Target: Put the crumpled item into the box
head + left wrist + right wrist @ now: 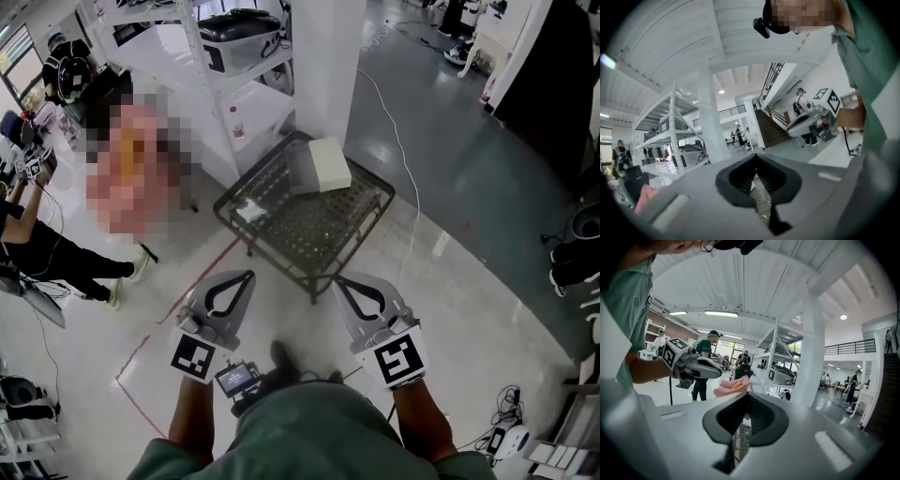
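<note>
A small dark mesh table (352, 239) stands on the floor ahead of me. On its far side lies a white box (321, 164), tipped at an angle. A crumpled white item (251, 211) rests on the table's left part. My left gripper (246, 276) and right gripper (339, 279) hover side by side short of the table's near edge, both shut with nothing between the jaws. In the left gripper view the jaws (757, 187) meet and the right gripper (811, 118) shows to the right. In the right gripper view only a thin slit shows at the jaws (740, 427), with the left gripper (691, 364) to the left.
A white shelving rack (234, 56) and a white pillar (328, 66) stand just behind the table. A white cable (403, 178) runs across the floor on the right. Red tape lines (159, 328) mark the floor on the left, where a person in black (56, 258) crouches.
</note>
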`<state>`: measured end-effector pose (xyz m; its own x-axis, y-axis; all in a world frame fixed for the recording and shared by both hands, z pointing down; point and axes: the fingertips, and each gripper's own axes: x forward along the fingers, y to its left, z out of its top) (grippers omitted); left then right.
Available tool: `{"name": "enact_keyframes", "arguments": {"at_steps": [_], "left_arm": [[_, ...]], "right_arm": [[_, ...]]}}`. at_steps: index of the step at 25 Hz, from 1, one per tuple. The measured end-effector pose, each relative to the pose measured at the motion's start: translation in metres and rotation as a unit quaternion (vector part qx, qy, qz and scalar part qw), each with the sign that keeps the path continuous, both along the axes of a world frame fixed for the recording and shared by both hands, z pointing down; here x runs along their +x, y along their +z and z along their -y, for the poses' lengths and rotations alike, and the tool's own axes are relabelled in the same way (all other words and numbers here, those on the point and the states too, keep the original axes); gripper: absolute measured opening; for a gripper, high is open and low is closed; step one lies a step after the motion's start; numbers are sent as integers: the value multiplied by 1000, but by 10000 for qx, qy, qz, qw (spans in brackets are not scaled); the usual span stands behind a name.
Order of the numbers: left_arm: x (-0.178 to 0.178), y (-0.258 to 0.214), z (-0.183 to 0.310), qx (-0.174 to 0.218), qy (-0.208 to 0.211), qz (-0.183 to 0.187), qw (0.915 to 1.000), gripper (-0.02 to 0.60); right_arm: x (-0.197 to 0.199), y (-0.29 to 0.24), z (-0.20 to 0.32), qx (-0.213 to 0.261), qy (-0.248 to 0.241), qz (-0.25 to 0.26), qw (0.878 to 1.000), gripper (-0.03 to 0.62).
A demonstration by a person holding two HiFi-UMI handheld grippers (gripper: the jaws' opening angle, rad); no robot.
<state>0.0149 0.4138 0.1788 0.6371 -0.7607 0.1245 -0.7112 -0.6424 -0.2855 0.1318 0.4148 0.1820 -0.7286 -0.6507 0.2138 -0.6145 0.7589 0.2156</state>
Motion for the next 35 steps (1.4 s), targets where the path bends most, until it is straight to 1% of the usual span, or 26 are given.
{"name": "enact_keyframes", "arguments": {"at_steps": [4, 10, 13, 16, 19, 23, 27, 30, 33, 35], "left_arm": [[-28, -3, 34, 21, 182, -51, 9998, 3], [-58, 0, 67, 80, 508, -94, 9986, 3], [-68, 2, 80, 44, 596, -167, 9981, 3], [-79, 1, 93, 123, 631, -185, 9978, 3], [-88, 6, 106, 33, 535, -252, 9982, 3], [-90, 16, 129, 6, 445, -127, 9989, 3], [-90, 19, 155, -3, 148, -43, 9999, 3], [-82, 21, 175, -61, -52, -25, 10000, 4], [-68, 22, 202, -67, -163, 129, 9998, 3], [-60, 23, 219, -129, -308, 111, 9994, 3]], "right_arm": [[-31, -5, 24, 28, 161, -34, 9999, 6], [-62, -5, 55, 46, 461, -148, 9988, 6], [-71, -9, 69, 90, 588, -202, 9980, 6], [-85, -11, 80, 104, 575, -275, 9979, 6], [-97, -8, 94, 72, 479, -284, 9984, 6], [-101, 0, 123, 11, 333, -214, 9992, 6], [-99, 9, 154, -34, 62, -145, 9999, 6], [-90, 11, 179, -73, -127, -78, 9999, 6], [-79, 10, 209, -86, -308, -29, 9995, 6], [-71, 12, 228, -129, -447, -68, 9989, 6]]}}
